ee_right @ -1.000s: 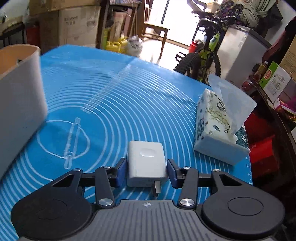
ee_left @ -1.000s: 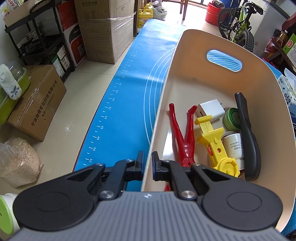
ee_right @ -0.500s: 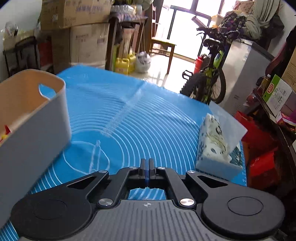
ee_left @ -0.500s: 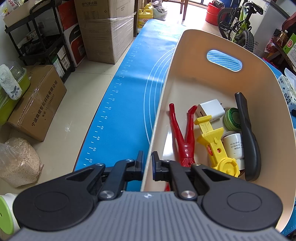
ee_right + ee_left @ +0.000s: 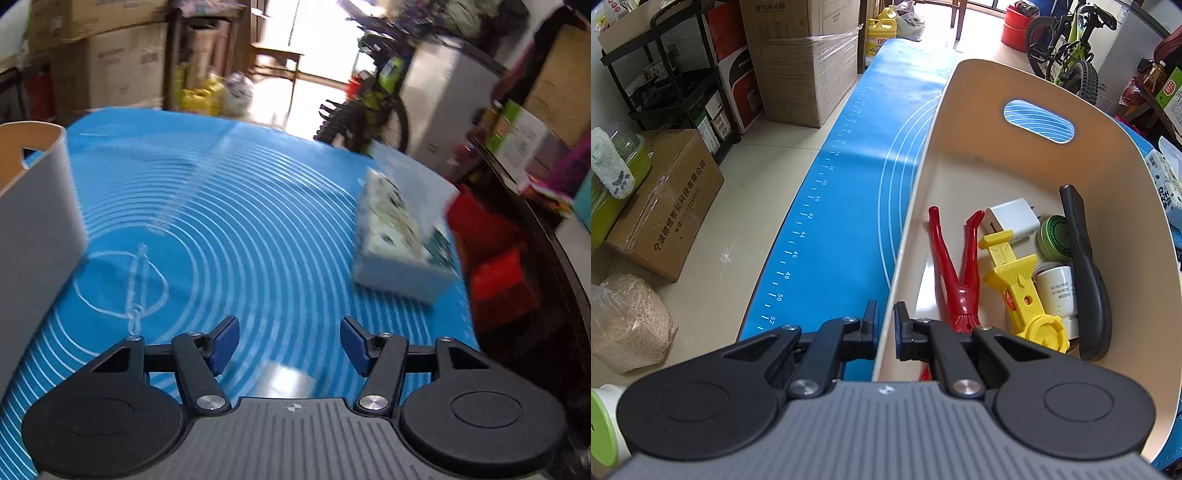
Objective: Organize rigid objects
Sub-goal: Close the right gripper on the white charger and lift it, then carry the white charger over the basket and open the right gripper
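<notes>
My left gripper (image 5: 885, 328) is shut on the near wall of a cream bin (image 5: 979, 166), one finger inside and one outside. The bin holds a red clamp (image 5: 955, 266), a yellow tool (image 5: 1019, 280), a white charger (image 5: 1012, 219), a green tin (image 5: 1054, 238), a white jar (image 5: 1056, 291) and a black handle (image 5: 1086, 273). My right gripper (image 5: 290, 343) is open and empty above the blue mat (image 5: 240, 221). The bin's outer wall (image 5: 33, 229) shows at the left of the right wrist view, which is blurred by motion.
A tissue pack (image 5: 399, 240) lies on the mat at the right, near the table edge. Cardboard boxes (image 5: 665, 199), a shelf and a sack stand on the floor left of the table. A bicycle (image 5: 1067, 55) stands beyond the far end.
One second ago my right gripper was around a white power adapter on the mat. It then closed with nothing visible in it, and now it is open, empty and moving. The left gripper has not moved.
</notes>
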Motion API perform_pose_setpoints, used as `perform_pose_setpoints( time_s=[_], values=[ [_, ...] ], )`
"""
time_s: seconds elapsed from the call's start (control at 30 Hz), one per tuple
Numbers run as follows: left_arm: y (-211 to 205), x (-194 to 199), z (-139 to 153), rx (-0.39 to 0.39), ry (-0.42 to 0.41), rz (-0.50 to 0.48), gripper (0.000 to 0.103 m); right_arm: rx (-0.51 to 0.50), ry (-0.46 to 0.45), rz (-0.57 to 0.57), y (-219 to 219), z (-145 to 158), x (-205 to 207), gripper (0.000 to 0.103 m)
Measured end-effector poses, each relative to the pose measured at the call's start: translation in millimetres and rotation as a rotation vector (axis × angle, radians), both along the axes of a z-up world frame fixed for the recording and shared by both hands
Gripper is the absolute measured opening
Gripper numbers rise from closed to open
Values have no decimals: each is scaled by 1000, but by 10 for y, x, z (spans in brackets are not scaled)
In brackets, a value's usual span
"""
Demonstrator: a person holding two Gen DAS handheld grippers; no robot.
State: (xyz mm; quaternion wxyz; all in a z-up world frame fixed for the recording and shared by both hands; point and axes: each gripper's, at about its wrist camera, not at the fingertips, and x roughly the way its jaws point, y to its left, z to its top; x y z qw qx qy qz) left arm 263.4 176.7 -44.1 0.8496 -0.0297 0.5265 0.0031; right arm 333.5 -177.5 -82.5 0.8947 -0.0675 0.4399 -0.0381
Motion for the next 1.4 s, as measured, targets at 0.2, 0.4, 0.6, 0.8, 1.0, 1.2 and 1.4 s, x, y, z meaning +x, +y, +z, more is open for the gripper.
perform_pose_setpoints(
  time_s=[0.2,0.4,0.6,0.8,1.0,1.2,1.4],
  values=[
    [6,0,5,-3,-2,1,11,72,81,22,-33,-138,-129,61],
    [12,-3,2,-4,-2,0,11,82,50,85,54,-115,-230,36],
    [11,-3,3,-3,-2,1,11,84,0,96,135,54,-290,36],
    [11,-2,2,-4,-2,1,11,97,-62,116,253,368,-322,36],
    [10,-2,2,-2,-2,0,11,111,-154,184,578,810,-409,36],
    [14,-1,2,-3,-2,0,11,157,-231,306,1079,1175,-450,36],
    [14,-1,2,-3,-2,1,11,207,-220,427,1613,1217,-419,36]
  ],
)
